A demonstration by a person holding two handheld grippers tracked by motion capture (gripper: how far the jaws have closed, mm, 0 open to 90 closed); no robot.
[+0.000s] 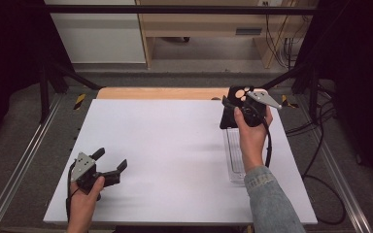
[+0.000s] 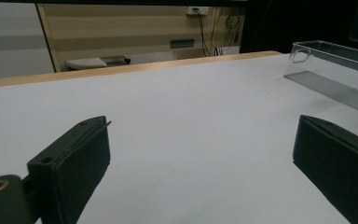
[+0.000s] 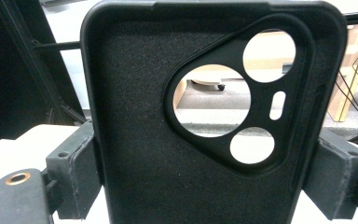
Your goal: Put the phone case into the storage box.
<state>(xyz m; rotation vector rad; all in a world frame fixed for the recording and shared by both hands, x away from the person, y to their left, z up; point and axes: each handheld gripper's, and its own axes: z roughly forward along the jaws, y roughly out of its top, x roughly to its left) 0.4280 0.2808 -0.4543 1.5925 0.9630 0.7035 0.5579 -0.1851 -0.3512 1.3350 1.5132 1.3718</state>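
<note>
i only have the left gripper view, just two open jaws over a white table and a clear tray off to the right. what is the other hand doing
Observer: The right tool holds a black phone case upright, raised above the far end of the clear tray.
Operator: how is it gripped
Observer: By its two long edges, one jaw on each side; the felt-lined inside faces the right gripper view's camera.
Operator: anything in the tray
Observer: In the high view its visible part looks empty; the person's right hand covers some of it.
</note>
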